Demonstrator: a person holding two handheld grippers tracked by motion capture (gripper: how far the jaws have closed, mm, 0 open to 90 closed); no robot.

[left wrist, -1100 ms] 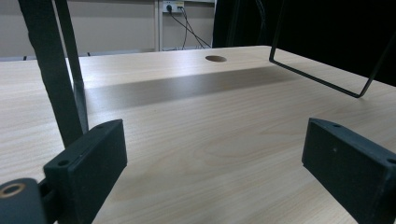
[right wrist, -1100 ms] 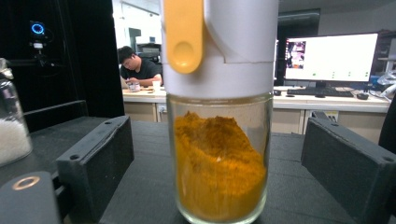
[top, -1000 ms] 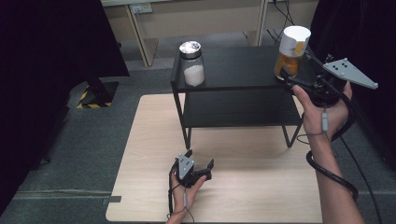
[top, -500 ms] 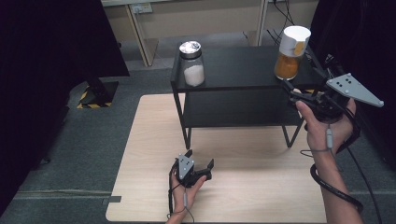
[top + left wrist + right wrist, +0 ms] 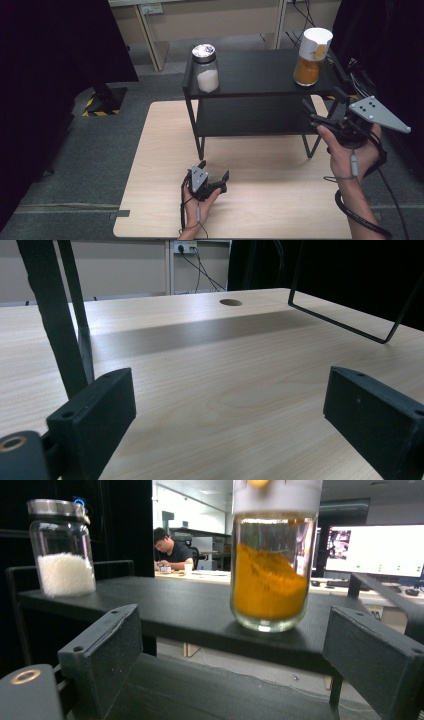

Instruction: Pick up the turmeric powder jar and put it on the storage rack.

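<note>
Wooden table (image 5: 250, 210) under a black two-tier shelf (image 5: 260, 75), and from the high view the orange jar (image 5: 312, 57) stands at the top tier's right end, the white jar (image 5: 206, 67) at its left end, well apart. Right gripper (image 5: 320, 107) hangs off the shelf's right front corner, jaws spread, holding nothing; left gripper (image 5: 215, 172) rests low on the table, jaws open too.

Left gripper view: bare wood between the pads, a shelf leg (image 5: 75, 340) close by on one side.

Right gripper view: the orange jar (image 5: 272, 565) sits dead ahead between the open jaws (not touched), the white jar (image 5: 62, 555) farther off. The risk is that coming in low catches the shelf edge (image 5: 200, 630), or a glancing jaw tips the tall jar off the near end.
</note>
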